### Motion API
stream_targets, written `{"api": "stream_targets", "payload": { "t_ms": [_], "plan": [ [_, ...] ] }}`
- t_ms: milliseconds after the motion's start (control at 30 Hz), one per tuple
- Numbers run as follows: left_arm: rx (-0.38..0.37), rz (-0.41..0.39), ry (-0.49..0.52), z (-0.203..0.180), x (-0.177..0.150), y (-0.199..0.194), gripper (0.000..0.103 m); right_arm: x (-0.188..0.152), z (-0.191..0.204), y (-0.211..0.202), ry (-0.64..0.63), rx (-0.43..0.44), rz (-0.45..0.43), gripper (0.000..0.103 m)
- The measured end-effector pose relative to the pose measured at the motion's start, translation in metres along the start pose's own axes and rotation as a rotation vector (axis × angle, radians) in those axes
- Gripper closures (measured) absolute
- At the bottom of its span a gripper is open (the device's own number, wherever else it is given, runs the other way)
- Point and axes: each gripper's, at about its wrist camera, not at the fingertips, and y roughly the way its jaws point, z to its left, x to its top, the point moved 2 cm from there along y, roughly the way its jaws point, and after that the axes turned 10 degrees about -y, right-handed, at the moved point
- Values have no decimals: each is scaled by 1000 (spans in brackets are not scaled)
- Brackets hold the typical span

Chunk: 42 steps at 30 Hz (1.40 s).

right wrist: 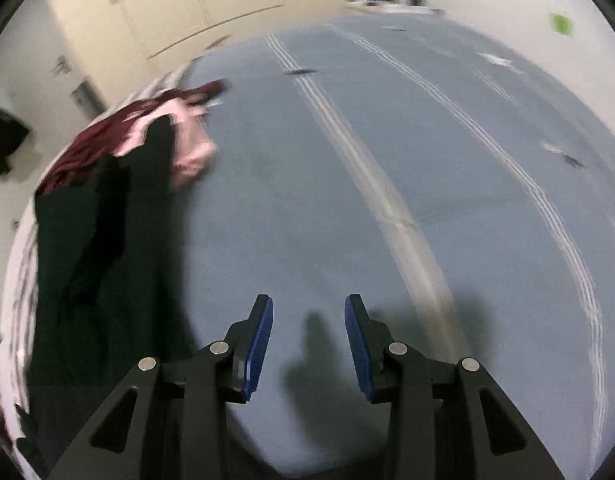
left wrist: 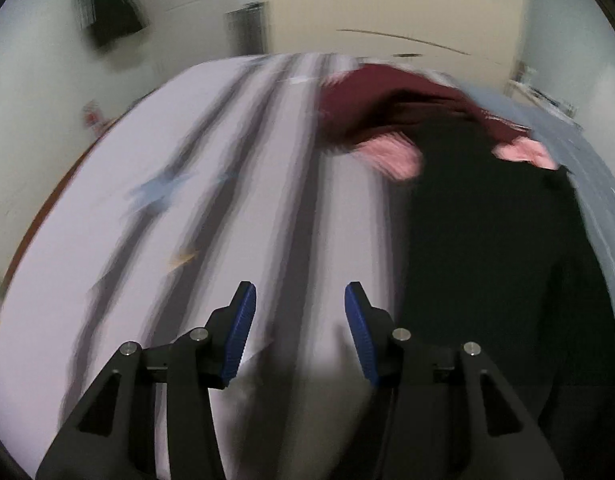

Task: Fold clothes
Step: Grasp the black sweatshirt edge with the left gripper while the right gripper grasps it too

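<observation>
Both views are motion-blurred, so detail is limited. The left tool (left wrist: 300, 328) is seen w/ its blue pads spread apart and nothing between them, over a white sheet w/ dark stripes (left wrist: 211, 216). The right tool (right wrist: 309, 340) is likewise spread and empty, over a grey-blue sheet w/ pale stripes (right wrist: 387, 184).

The clothes lie in a loose heap between the two tools: a black garment (left wrist: 487, 232) stretched nearest, w/ a maroon garment (left wrist: 387, 92) and a pink one (left wrist: 395, 156) bunched at its far end. In the right view the same pile sits at the left edge, black garment (right wrist: 99, 248) in front, apart from the tool. No cloth is touched by either tool.

The step in hand is judged to be the reach toward the pile; no fold is seen begun. Next, the black garment prob. needs to be picked at an edge or corner by each tool, lifted clear of the others and spread flat. Which edge is a hem or a sleeve can't be told thru the blur, so the grip point should be chosen once the view is steadier.
</observation>
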Motion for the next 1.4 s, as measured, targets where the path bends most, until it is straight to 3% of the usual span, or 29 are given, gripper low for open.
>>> {"api": "stream_targets", "payload": {
  "t_ms": [167, 267, 567, 600, 633, 700, 767, 1000, 1167, 1267, 1367, 1400],
  "plan": [
    [-105, -35, 104, -73, 40, 45, 60, 51, 42, 61, -10, 85, -15, 69],
    [-124, -66, 166, -106, 59, 71, 60, 68, 53, 82, 12, 115, -30, 69],
    [-133, -47, 219, -140, 85, 113, 60, 88, 74, 105, -18, 152, -59, 69],
    [-130, -37, 220, -141, 86, 117, 65, 90, 75, 107, -29, 150, -56, 69],
    [-143, -19, 210, -141, 87, 121, 70, 91, 76, 108, -40, 147, -53, 69],
    [-167, 18, 190, -139, 89, 128, 93, 94, 78, 112, -53, 153, -51, 69],
    [-188, 42, 172, -136, 91, 130, 97, 97, 78, 113, -59, 158, -52, 69],
    [-229, 20, 162, -105, 105, 94, 99, 111, 78, 111, -56, 168, -65, 69],
    [-199, 33, 121, -65, 116, 87, 99, 125, 86, 115, -62, 168, -63, 69],
    [-185, 45, 88, -48, 121, 89, 99, 131, 95, 130, -82, 143, -13, 69],
    [-168, 48, 74, -38, 123, 90, 99, 134, 96, 139, -71, 130, 21, 91],
    [-167, 50, 61, -34, 124, 90, 99, 135, 95, 138, -64, 130, 19, 93]
  ]
}}
